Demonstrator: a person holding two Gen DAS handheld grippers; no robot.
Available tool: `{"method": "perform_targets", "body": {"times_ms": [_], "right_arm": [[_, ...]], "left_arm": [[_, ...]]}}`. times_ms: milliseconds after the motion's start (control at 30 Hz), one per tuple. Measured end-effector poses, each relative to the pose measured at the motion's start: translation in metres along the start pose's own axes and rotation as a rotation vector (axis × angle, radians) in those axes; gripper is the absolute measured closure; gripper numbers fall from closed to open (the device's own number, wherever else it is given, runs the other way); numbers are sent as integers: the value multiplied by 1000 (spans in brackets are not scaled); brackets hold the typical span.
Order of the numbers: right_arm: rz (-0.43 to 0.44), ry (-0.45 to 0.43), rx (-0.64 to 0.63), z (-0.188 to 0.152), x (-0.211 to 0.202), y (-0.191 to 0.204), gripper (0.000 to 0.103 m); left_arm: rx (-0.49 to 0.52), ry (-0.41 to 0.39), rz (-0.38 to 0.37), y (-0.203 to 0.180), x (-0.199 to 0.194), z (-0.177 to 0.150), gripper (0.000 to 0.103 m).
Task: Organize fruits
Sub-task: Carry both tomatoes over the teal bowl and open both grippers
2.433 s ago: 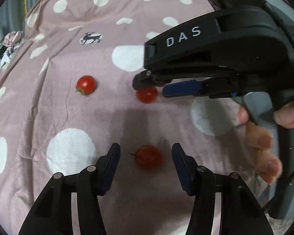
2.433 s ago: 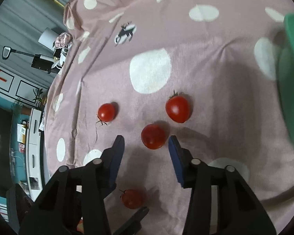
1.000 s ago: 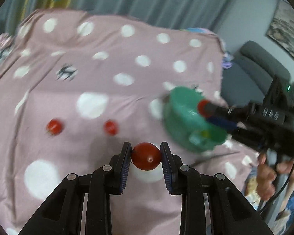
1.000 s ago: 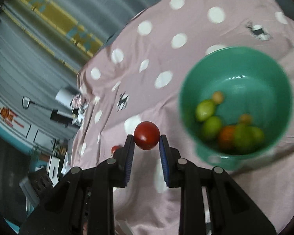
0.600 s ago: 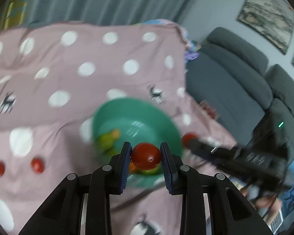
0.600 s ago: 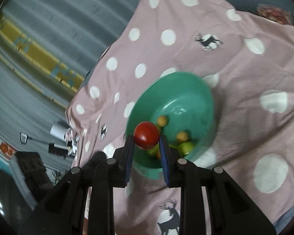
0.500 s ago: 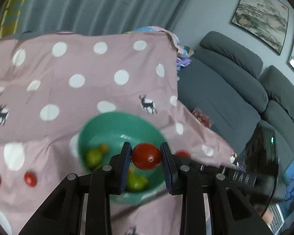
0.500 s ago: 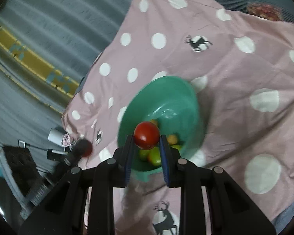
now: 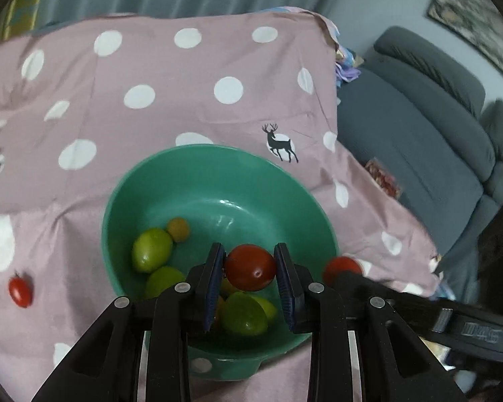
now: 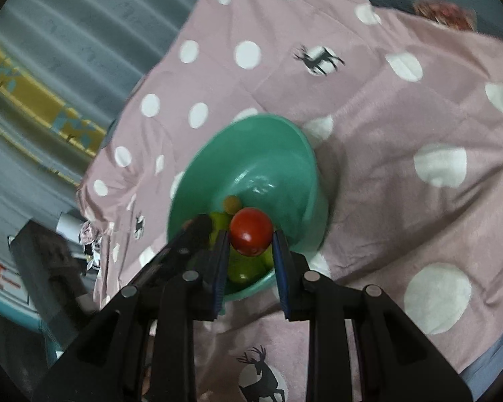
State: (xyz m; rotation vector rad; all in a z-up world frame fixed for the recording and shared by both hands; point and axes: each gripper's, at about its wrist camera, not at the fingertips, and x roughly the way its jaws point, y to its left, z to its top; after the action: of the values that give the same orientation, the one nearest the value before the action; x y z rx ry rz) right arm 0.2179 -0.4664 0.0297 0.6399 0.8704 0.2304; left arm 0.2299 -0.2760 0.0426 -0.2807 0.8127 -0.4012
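A glossy round red cherry tomato (image 9: 250,267) is sitting clamped in the left gripper (image 9: 250,283) over the teal plastic bowl (image 9: 198,171) (limes inside); the right gripper (image 10: 250,254) is pinching a second red tomato (image 10: 251,231), one more tomato (image 9: 20,289) lying on the pink dotted cloth (image 9: 151,77)

A pink polka-dot cloth (image 9: 151,67) covered the desk; ahead of the tongs sat a green bowl (image 9: 198,174), a loose tomato (image 9: 20,291) off left.
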Motion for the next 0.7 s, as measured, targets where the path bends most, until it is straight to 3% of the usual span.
{"method": "perform_targets", "body": {"times_ms": [67,167,400,700], "right_arm": [[-42,6,-7,-1,5,-1,77],[-35,0,-14,-1,2,1,77],[-96,-8,-30,-2,0,0,76],[-96,-16,-21,-1,-1,3,74]], "left_arm": [[7,14,11,1,3,-1,72],[29,21,75,0,10,-3,72],[-12,46,28,9,16,-11,72],[-39,23,19,8,13,-12,72]]}}
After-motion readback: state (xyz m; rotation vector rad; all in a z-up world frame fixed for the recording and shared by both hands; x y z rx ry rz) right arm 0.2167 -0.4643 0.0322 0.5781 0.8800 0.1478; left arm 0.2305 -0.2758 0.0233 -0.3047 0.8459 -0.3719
